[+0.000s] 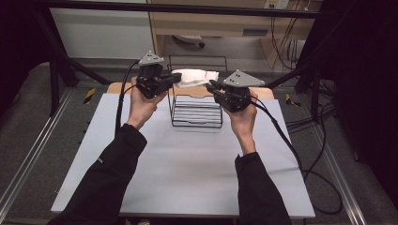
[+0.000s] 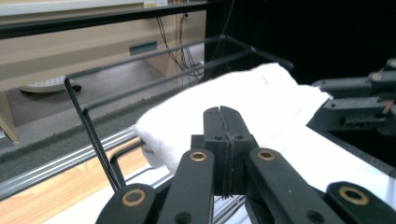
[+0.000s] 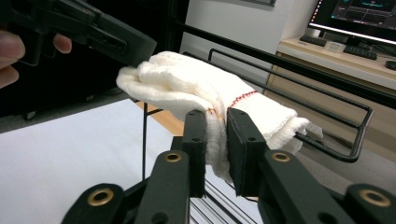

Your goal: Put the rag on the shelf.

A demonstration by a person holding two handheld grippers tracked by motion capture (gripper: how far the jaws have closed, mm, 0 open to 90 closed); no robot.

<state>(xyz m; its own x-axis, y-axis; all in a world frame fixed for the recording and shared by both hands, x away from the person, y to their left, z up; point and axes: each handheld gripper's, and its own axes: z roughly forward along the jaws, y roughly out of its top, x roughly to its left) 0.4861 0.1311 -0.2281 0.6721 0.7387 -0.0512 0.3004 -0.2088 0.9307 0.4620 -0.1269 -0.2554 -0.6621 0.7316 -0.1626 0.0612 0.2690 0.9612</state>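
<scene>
white glove [image 3: 196, 86] pinched by both tongs, left [image 2: 223, 116] and right [image 3: 215, 122], above wire rack [image 1: 196, 112]

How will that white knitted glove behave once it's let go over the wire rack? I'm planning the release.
The white glove is probably floppy: it sags between the right gripper and the left gripper. Likely light, and its knit may snag on the wire rack.
</scene>
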